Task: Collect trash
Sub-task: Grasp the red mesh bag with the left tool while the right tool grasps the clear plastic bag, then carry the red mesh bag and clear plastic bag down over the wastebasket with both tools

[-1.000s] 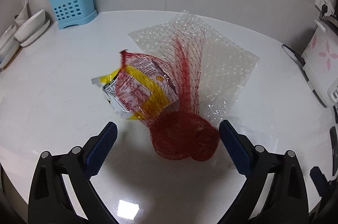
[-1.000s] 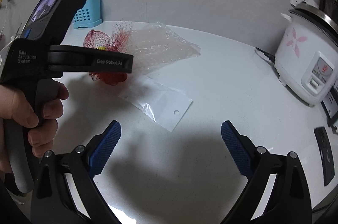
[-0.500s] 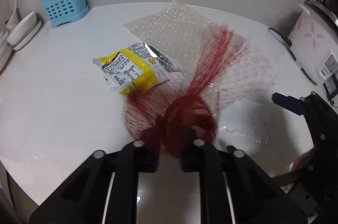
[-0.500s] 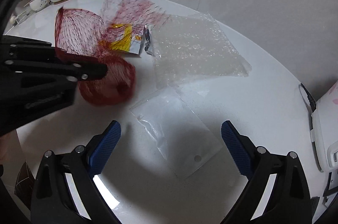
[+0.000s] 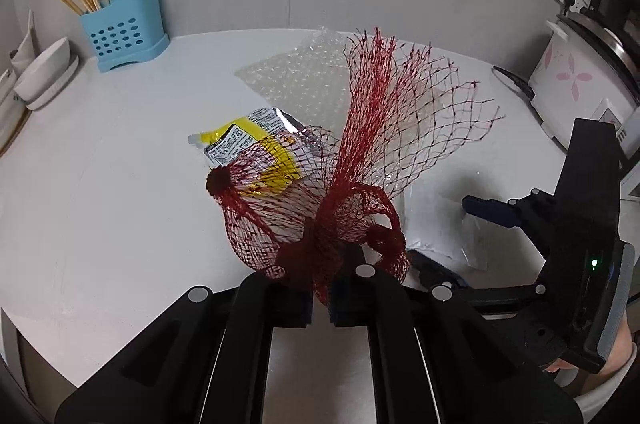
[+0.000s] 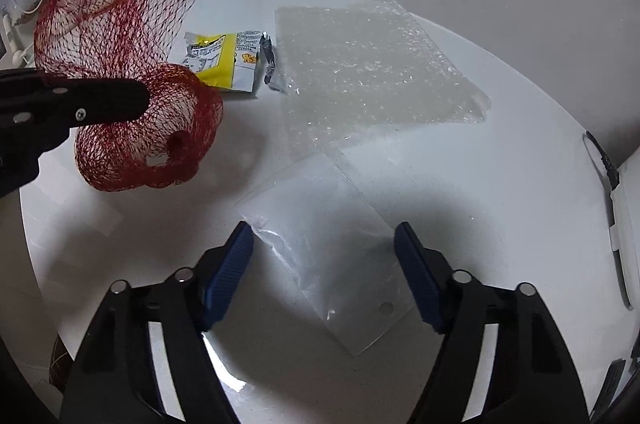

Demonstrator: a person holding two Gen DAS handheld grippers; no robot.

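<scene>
My left tool [image 5: 320, 288] has lifted the red net bag [image 5: 360, 160] clear of the white worktop [image 5: 100, 164] since a moment ago, its fingers pressed together on the bunched mesh. My right tool [image 6: 324, 264] has dropped lower, spread wide around the near end of the clear plastic sleeve [image 6: 328, 248]. Mesh partly veils the yellow snack wrapper [image 5: 248, 144] and bubble wrap [image 5: 304, 80]. The left fingertips are buried in netting.
</scene>
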